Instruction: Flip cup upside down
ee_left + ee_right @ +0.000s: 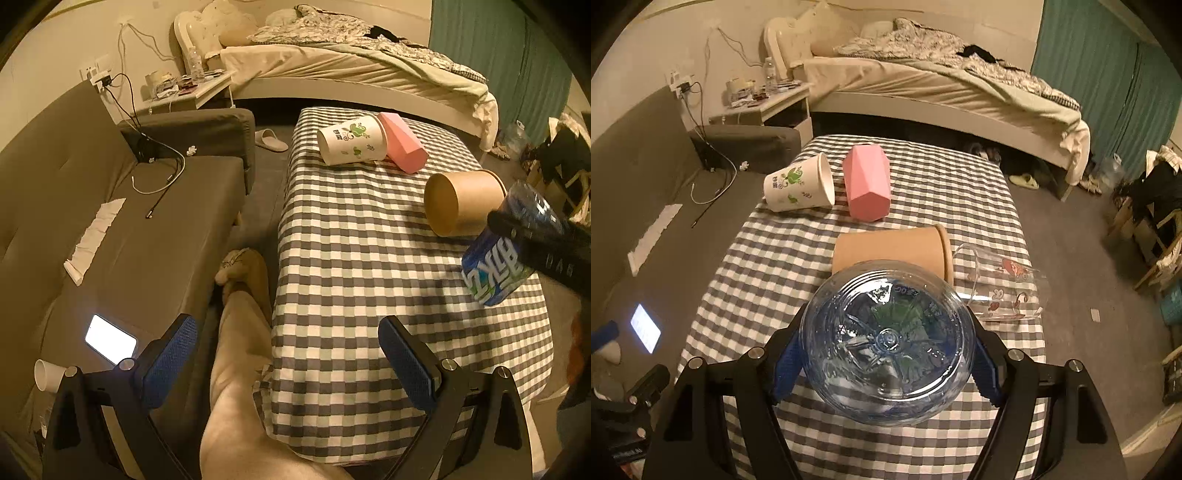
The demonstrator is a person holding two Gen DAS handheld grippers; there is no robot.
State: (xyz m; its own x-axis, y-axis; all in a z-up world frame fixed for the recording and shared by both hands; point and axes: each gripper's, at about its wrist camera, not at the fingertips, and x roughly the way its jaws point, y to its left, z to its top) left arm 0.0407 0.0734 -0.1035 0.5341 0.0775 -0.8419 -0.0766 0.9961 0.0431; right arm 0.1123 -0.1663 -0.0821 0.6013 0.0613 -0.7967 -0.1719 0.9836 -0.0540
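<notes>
Two grippers: my right gripper (886, 354) pinches a clear blue plastic cup (886, 343) above the checked table (775, 258); my left gripper (288, 354) hangs spread at the table's near edge.
Lying on their sides: white paper cup (798, 184), pink cup (866, 186), brown cup (890, 247), glass (1001, 284).

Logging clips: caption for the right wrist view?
Right gripper holds a blue plastic cup base-first above the checkered table; four cups lie sideways beyond.

At three o'clock in the left wrist view, the blue bottle (495, 266) carries big white Chinese characters, upside down, too skewed to read. The white paper cup (351, 140) at twelve has green print, unreadable.
</notes>
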